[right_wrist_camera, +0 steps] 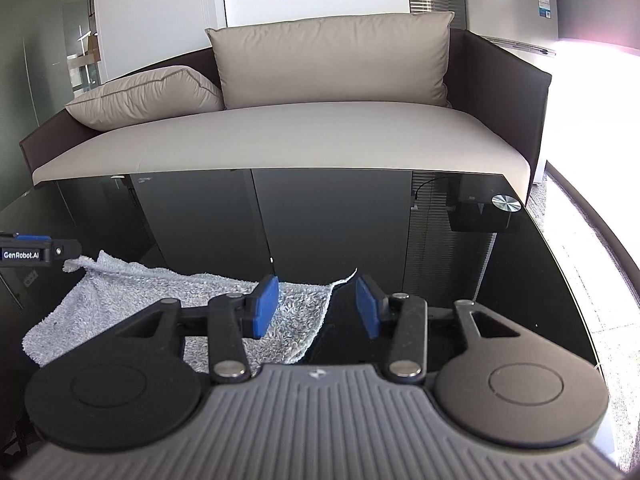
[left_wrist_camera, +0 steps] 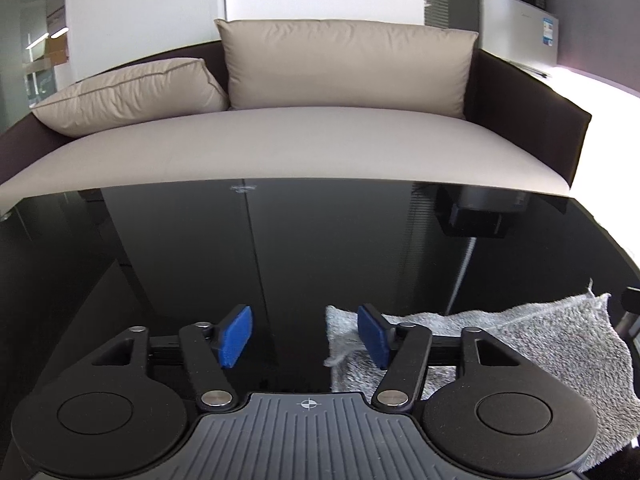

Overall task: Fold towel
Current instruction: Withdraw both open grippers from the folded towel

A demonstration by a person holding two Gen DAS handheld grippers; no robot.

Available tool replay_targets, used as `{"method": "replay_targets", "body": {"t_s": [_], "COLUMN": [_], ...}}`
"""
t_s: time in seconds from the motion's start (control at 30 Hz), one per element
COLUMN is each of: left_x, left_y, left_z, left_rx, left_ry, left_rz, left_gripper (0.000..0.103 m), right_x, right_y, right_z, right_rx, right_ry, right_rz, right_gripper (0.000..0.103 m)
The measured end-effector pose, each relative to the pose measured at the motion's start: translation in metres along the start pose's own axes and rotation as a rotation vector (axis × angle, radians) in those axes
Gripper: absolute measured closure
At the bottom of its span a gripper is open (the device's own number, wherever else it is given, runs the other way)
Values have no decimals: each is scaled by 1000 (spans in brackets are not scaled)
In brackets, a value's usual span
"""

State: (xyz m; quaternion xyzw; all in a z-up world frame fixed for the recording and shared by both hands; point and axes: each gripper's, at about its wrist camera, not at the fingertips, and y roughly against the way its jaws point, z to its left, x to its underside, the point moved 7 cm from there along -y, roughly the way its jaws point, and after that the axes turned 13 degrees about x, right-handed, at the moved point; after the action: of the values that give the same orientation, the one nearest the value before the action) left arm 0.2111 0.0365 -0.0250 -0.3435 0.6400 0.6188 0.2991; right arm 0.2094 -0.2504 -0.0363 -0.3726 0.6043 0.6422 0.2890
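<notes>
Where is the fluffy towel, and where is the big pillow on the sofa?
towel (right_wrist_camera: 120,300): right wrist view, on its fuzzy middle, left of the tool.
big pillow (left_wrist_camera: 344,64): left wrist view, on the middle of its front face.

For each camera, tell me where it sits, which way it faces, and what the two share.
Left wrist: on the left gripper, low over the black table, facing the sofa; its open blue fingers show, towel at right.
Right wrist: on the right gripper, same heading; open fingers, towel at left, left gripper at the left edge.
Shared: towel, table, sofa, fridge.
</notes>
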Motion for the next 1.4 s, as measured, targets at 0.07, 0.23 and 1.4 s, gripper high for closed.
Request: {"method": "replay_targets", "body": {"t_s": [0.07, 0.23, 1.4], "left_x": [-2, 4, 16], "left_y": [5, 5, -41], "left_z": [3, -14, -30], "left_rx": [-3, 57, 18], "left_ry": [8, -51, -151], "left_rz": [-5, 52, 137], "left_gripper": [35, 32, 22], "right_x": [1, 3, 18], "right_y": [1, 2, -12], "right_z": [6, 17, 20], "right_rx": [-17, -38, 14], "right_ry": [24, 67, 90], "right_rz": [1, 11, 34], "right_gripper": [57, 57, 52]}}
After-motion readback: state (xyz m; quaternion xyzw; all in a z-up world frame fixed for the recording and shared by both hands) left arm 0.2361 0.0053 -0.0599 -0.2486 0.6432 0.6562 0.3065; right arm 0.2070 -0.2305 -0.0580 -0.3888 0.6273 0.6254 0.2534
